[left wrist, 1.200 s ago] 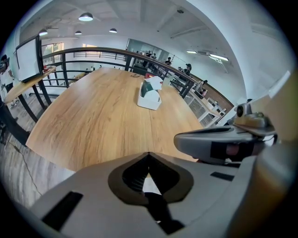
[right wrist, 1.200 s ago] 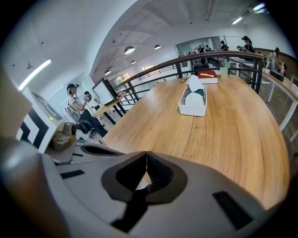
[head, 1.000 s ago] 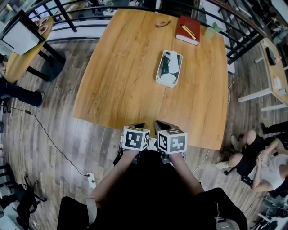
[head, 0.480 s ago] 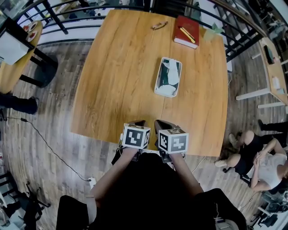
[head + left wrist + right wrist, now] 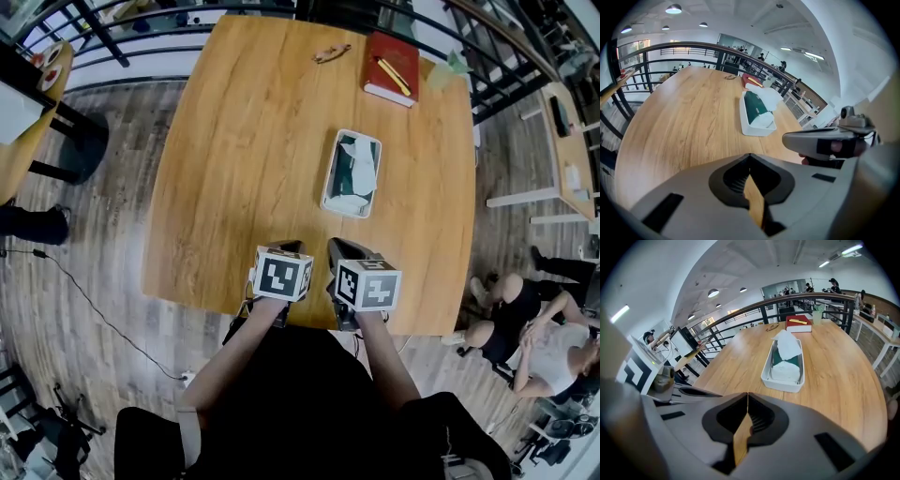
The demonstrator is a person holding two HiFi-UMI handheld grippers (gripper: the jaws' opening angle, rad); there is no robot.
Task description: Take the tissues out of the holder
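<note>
A white tissue holder lies in the middle of the wooden table, with white tissues and a dark green pack inside. One tissue sticks up from its far half. Both grippers hover side by side over the table's near edge, well short of the holder. My left gripper is shut with nothing in it; in its own view the jaw tips touch and the holder lies ahead to the right. My right gripper is shut and empty too, its tips pointing at the holder.
A red book with a yellow pen on it, a pair of glasses and a pale green cup sit at the table's far end. A black railing runs behind and to the right. A seated person is on the right.
Both grippers have moved a little forward over the table's near edge, still shut. The holder now appears closer to them in the head view.
</note>
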